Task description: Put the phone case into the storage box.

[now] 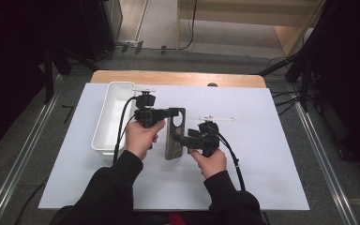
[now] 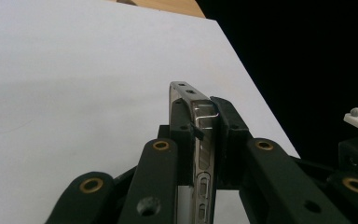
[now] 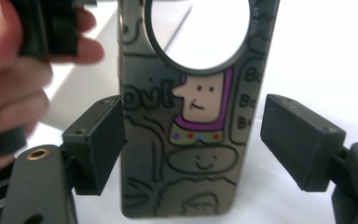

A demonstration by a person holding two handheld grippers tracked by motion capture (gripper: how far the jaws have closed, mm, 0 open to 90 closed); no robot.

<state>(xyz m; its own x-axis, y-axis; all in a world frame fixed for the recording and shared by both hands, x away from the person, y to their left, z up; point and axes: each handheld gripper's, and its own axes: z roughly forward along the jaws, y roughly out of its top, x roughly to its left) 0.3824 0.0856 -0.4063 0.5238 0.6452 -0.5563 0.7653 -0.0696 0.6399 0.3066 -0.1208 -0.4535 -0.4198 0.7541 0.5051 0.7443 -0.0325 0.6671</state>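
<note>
A dark phone case [image 1: 175, 136] with cartoon drawings and a round hole hangs over the white sheet at mid-table. My left gripper [image 1: 176, 112] is shut on its upper end. In the left gripper view the jaws [image 2: 203, 121] pinch the case [image 2: 182, 91] edge-on, across its thickness. My right gripper [image 1: 178, 139] comes in from the right at the case's lower half. In the right gripper view it [image 3: 196, 126] stands open across the case [image 3: 200, 186]. The left pad is at the case's edge and the right pad stands clear of it.
An empty white tray [image 1: 117, 89] stands at the back left, just beyond my left hand [image 3: 14, 93]. The white sheet [image 1: 262, 164] covers the wooden table [image 1: 178, 77]. Dark stands and cables line the floor on both sides.
</note>
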